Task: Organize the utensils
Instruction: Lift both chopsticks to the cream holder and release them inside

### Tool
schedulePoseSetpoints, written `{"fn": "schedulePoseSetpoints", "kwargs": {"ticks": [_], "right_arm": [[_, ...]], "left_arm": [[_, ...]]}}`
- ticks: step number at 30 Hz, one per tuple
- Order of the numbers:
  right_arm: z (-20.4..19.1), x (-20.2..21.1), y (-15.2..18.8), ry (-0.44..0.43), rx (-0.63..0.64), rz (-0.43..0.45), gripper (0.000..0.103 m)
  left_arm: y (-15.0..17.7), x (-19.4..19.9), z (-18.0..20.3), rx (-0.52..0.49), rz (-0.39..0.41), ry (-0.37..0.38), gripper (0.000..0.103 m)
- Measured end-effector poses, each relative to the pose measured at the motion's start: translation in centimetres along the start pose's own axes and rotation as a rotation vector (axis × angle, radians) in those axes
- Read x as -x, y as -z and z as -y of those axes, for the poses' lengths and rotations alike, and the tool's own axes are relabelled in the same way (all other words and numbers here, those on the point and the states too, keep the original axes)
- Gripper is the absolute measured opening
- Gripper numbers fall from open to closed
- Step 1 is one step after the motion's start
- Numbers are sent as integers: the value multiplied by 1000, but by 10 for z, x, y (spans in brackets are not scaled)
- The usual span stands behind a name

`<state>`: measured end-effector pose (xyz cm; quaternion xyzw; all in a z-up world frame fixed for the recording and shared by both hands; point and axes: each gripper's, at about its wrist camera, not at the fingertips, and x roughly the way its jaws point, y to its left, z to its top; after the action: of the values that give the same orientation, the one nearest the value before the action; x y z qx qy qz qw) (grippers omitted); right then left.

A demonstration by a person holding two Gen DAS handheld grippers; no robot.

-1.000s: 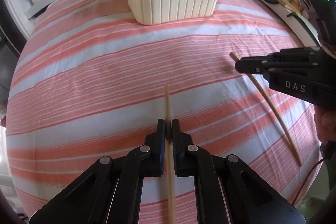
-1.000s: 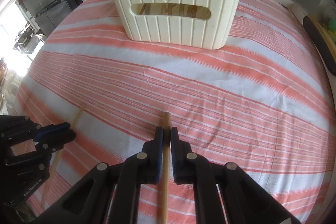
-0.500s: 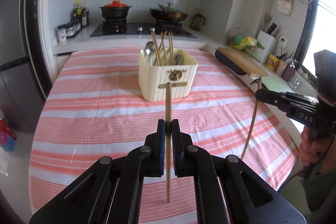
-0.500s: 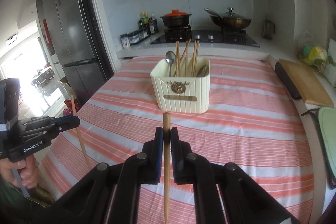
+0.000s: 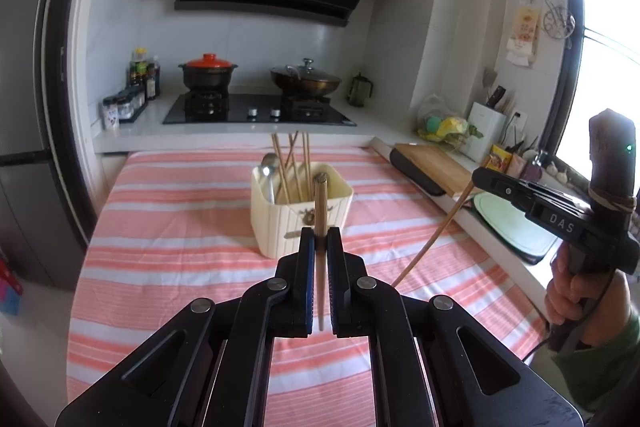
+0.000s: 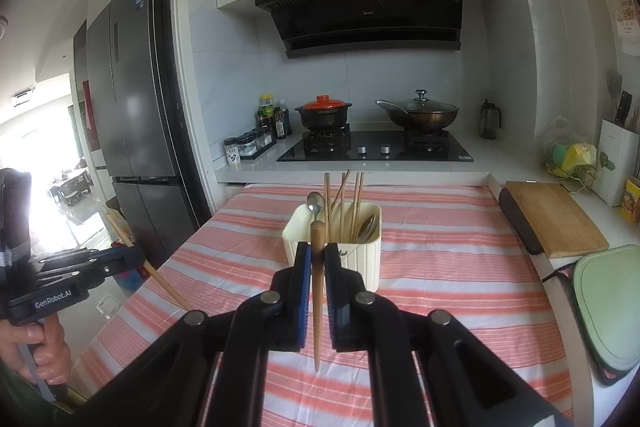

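my left claw [image 5: 319,245] clamps a chopstick [image 5: 320,203] | my right claw [image 6: 317,259] clamps another [image 6: 317,291] | both raised clear of worktop [image 5: 168,259], thick ends up, to drop into far holder [image 5: 280,223]

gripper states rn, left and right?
Left gripper: closed on a chopstick.
Right gripper: closed on another chopstick.

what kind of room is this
A home kitchen, most likely. A gas hob with a red-lidded pot and a wok sits under a range hood, a tall fridge stands to the left, and a utensil holder stands on a striped tablecloth.
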<state>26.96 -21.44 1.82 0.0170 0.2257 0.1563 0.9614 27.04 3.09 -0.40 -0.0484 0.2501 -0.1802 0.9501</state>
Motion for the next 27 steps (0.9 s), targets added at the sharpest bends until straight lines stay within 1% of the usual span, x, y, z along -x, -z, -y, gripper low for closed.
{"fn": "schedulePoseSetpoints", "kwargs": {"ticks": [4,8,10,14,17,19,22,25,27], "right_arm": [[8,-12,-34,5,7,20,7],[13,-20,-76,21,23,87,7],[15,-25,-98,30,30,126,7],[14,-47,-128,46,61,181,7],[15,-74,-135,62,84,186,7],[17,-96,-135,62,85,161,7],[28,-134,-127,61,60,76,7],[44,-177,-116,61,24,-54,7],[53,-211,-108,68,20,-169,7]], "left_arm": [[-30,2,-4,-16,33,-3,4],[-68,0,-5,-46,94,-28,4],[-87,-7,-8,-50,119,-37,4],[-119,-38,-12,-60,149,-56,4],[-132,-75,-16,-58,126,-63,4],[-136,-104,-20,-57,91,-71,4],[-134,-148,-28,-51,-3,-72,4],[-128,-191,-36,-58,-102,-91,4],[-121,-220,-42,-52,-169,-95,4]]}}
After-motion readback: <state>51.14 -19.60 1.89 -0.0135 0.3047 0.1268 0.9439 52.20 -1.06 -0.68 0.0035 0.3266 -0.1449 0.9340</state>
